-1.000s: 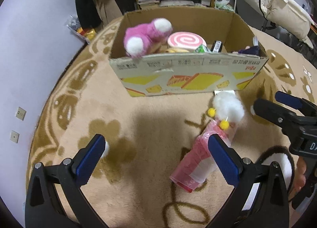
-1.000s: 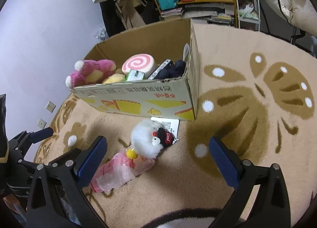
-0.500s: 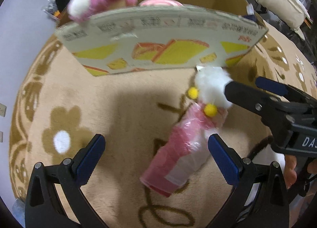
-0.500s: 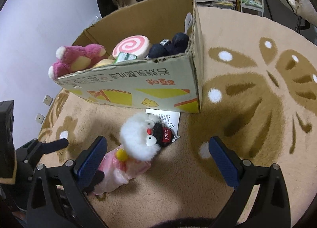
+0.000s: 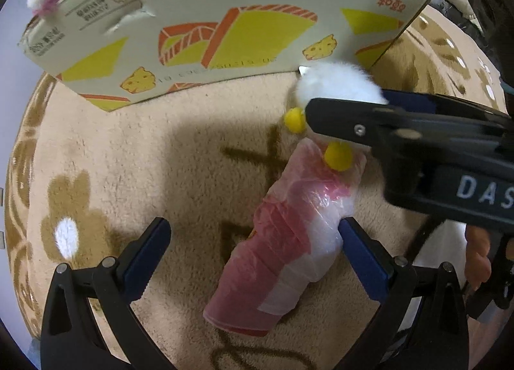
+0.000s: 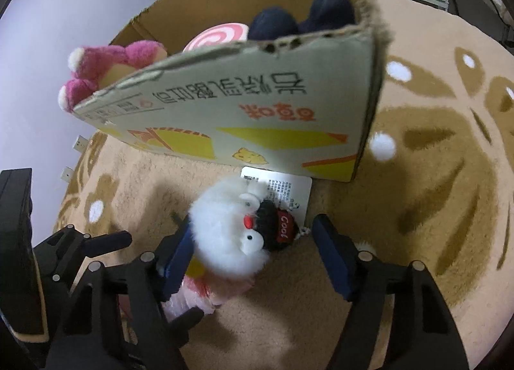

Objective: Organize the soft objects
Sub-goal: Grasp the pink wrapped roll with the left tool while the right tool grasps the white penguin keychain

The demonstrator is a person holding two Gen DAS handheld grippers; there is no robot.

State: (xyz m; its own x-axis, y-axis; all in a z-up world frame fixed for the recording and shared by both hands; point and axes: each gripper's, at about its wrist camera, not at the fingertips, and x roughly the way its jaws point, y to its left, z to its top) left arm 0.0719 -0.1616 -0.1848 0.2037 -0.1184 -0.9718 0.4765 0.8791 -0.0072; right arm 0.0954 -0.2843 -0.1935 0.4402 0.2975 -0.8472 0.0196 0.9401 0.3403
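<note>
The white plush toy (image 6: pixel 229 238) lay on the beige carpet (image 6: pixel 417 209) just in front of the cardboard box (image 6: pixel 257 106), its fluffy body overlapping a printed white card (image 6: pixel 289 186) and one end of a pink plastic-wrapped bundle (image 5: pixel 289 231). It looked very light and squashy, with long pile that would compress a good deal before the jaws found anything firm; the round white body seemed the better place to take it, not the small black cap (image 6: pixel 276 231) or the yellow pom-poms (image 5: pixel 337 154), which would likely slip or tug free. The right gripper (image 6: pixel 253 254) straddled that body with its jaws apart, the left blue pad at the fur's edge, the right pad clear of it. The left gripper (image 5: pixel 253 254) was likewise spread wide around the pink bundle, whose crinkly film looked slippery and easily crushed. Inside the box sat a magenta plush bear (image 6: pixel 106 64), a pink swirl cushion (image 6: pixel 218 35) and dark navy soft things (image 6: pixel 302 16), so the toy probably belonged in there.
</note>
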